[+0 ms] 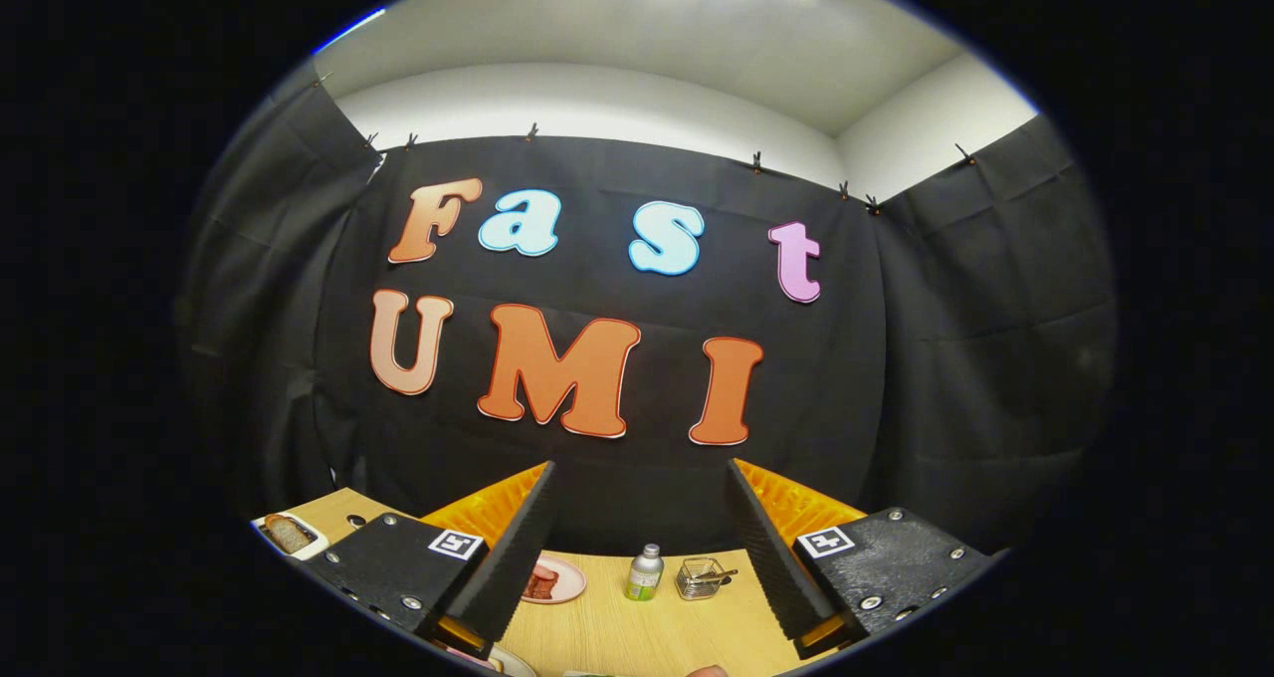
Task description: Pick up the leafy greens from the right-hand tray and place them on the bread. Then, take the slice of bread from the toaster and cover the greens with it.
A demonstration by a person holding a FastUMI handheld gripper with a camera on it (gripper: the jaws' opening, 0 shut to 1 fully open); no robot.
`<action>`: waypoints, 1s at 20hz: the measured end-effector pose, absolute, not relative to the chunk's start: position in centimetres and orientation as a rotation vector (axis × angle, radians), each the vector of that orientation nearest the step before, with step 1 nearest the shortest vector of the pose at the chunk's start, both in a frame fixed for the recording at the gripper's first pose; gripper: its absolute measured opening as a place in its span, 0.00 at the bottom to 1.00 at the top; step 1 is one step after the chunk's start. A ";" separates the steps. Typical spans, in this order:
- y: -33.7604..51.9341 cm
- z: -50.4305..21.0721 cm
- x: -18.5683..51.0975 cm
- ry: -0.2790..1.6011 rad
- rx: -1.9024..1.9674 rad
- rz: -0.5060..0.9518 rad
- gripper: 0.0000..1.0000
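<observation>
My gripper (637,518) is held high and level, facing the booth's back wall, with its fingers (518,548) spread wide and nothing between them. Far below, beyond the fingers, lies a wooden table (637,627). A slice of bread (288,533) rests in a white tray (267,526) at the table's far left, outside the left finger. A pink plate (570,585) holding reddish-brown food sits just beside the left finger's inner face.
A small bottle with a green label (645,571) stands between the fingers on the table. To its right is a small wire basket (702,577). The edge of a white plate (513,663) shows at the near table edge, and a fingertip (709,671) peeks in near it.
</observation>
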State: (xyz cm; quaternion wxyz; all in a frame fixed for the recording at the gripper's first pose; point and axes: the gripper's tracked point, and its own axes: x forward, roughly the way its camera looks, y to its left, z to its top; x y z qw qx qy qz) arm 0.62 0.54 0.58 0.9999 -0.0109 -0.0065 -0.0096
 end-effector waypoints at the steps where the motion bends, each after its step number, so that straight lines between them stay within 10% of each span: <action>1: 0.5 0.3 0.6 -0.004 -0.016 -0.020 0.99; 20: 1.8 -22.1 -2.7 0.602 0.054 0.056 0.99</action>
